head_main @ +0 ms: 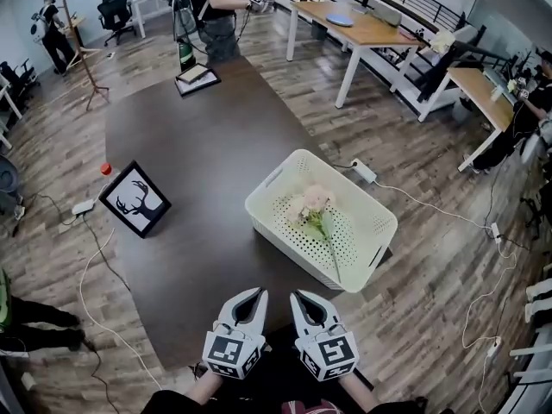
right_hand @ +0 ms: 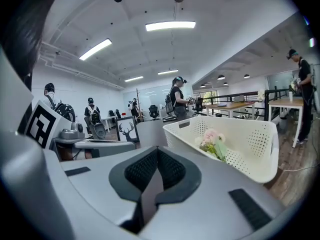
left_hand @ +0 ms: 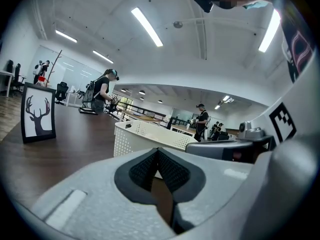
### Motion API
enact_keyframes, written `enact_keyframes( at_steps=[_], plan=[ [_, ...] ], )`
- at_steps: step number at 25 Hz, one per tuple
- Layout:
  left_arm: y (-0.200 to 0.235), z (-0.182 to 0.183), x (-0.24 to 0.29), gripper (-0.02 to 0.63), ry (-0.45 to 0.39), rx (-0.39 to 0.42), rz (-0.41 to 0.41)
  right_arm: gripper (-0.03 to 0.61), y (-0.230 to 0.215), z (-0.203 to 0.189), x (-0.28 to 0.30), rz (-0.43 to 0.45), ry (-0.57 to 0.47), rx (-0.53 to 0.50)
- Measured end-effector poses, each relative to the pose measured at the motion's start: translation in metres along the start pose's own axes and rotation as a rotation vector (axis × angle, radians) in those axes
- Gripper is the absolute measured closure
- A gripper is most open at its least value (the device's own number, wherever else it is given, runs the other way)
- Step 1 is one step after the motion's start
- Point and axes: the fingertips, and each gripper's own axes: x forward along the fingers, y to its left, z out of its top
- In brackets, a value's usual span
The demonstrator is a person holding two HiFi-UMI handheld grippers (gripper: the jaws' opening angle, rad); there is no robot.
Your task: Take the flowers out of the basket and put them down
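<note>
A white perforated basket (head_main: 274, 184) stands on the dark table, right of its middle. Pale pink flowers (head_main: 311, 203) with a green stem lie inside it. In the right gripper view the flowers (right_hand: 212, 140) rest against the basket's (right_hand: 252, 156) inner wall. The left gripper view shows only the basket's (left_hand: 145, 136) outer wall. My left gripper (head_main: 255, 295) and right gripper (head_main: 296, 297) are side by side at the table's near edge, well short of the basket. Both have their jaws shut with nothing between them.
A framed deer picture (head_main: 134, 200) stands on the table's left edge, a small red object (head_main: 106, 168) beyond it. A bottle and a flat tray (head_main: 196, 78) are at the far end. Cables and a power strip (head_main: 366, 172) lie on the floor. People stand around the room.
</note>
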Motion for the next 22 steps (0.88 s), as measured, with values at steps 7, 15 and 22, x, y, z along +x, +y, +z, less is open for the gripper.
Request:
enact_keyframes(
  at_steps=[7,15,22],
  plan=[
    [0.004,0.013,0.018,0.604,-0.031,0.002,0.065,0.572,-0.021,0.01,0.012,0.048,0.005,0.015],
    [0.011,0.014,0.028,0.604,-0.042,0.004,0.153,0.572,-0.048,0.061,0.018,0.064,-0.099,0.023],
    [0.017,0.02,0.026,0.604,-0.072,-0.017,0.233,0.57,-0.091,0.082,0.023,0.024,-0.133,0.097]
  ],
)
